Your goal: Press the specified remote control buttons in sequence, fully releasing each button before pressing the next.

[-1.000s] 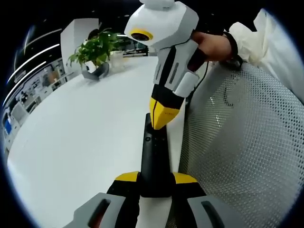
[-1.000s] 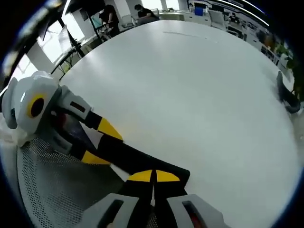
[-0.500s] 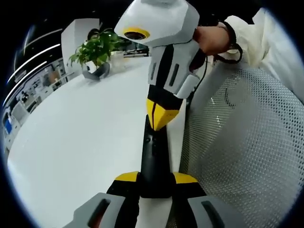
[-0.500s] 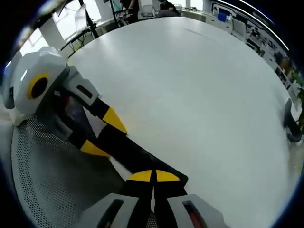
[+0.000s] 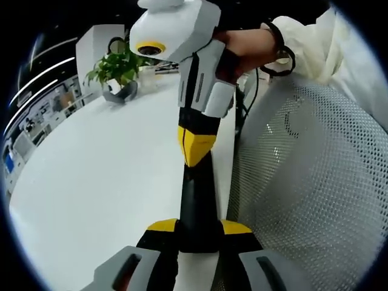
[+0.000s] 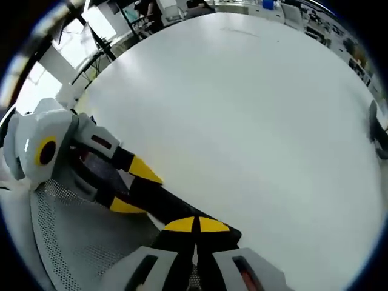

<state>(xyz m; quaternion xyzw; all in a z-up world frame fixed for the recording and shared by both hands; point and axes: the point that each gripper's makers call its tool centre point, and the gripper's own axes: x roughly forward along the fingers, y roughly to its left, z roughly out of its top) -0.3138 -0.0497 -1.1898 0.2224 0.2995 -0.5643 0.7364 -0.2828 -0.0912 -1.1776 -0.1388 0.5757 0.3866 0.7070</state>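
Observation:
A black remote (image 5: pixel 197 203) lies lengthwise between the jaws of my left gripper (image 5: pixel 199 227), which is shut on its near end. My right gripper (image 5: pixel 194 147) comes down from above in a person's hand (image 5: pixel 245 48), its yellow jaws shut, the tip on the remote's far part and hiding the buttons there. In the right gripper view my right gripper (image 6: pixel 195 225) is shut with its tip over the remote (image 6: pixel 160 200), and the left gripper (image 6: pixel 136 189) grips the remote from the left. Whether the tip presses or only touches I cannot tell.
The remote lies along the edge of a white table (image 5: pixel 103 176). A grey mesh chair back (image 5: pixel 309 188) stands close on the right. A potted plant (image 5: pixel 118 63) and a dark curved object (image 5: pixel 121 92) sit at the table's far end.
My right gripper has leaned and shifted left above the remote, and its tip now covers the buttons that showed before. The left gripper and the remote have held still.

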